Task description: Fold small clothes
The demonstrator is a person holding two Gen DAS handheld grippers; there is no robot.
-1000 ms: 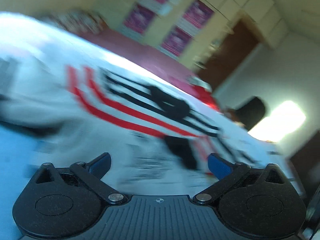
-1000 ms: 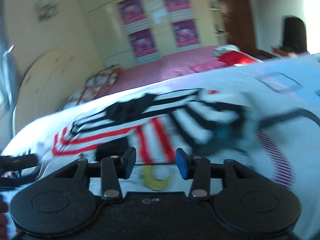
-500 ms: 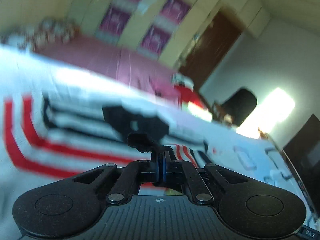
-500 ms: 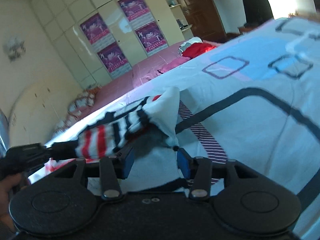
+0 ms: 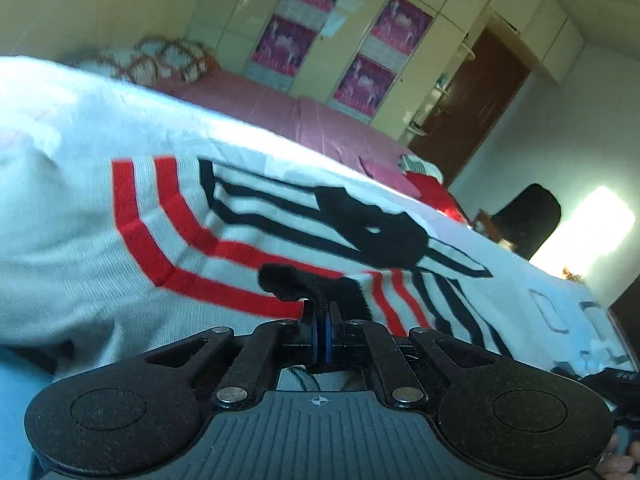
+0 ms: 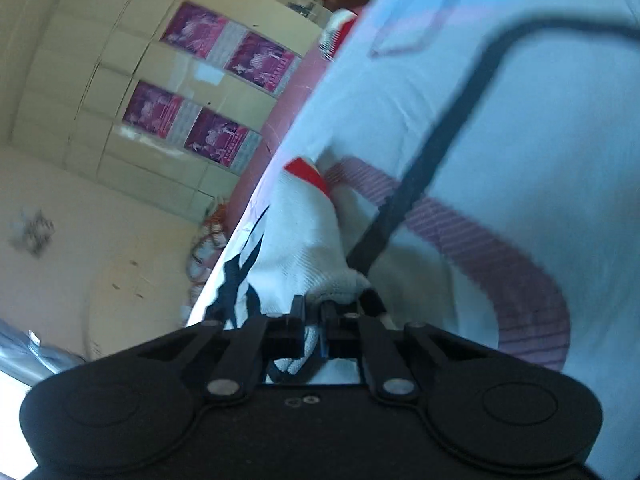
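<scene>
Both grippers have clamped since a second ago. Bedsheet [image 6: 540, 140] carries the striped garment [image 5: 168, 216], spread flat. Left gripper [image 5: 320, 320]: jaws shut on its black trim. Right gripper [image 6: 314, 320]: jaws just closed, pinching a white edge. Only the left view shows the pillows [image 5: 160, 60] and a fingertip at the frame's corner.

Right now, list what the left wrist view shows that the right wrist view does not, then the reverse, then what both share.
Only the left wrist view: the striped garment spread out with its red and black bands, the left gripper shut on its black edge, patterned pillows, a dark chair.

Only the right wrist view: the right gripper shut on a white bunched part of the garment, whose jaws have just been closing, and the bedsheet with its black line and purple band.

Both: the cupboard posters, the pink bed.
</scene>
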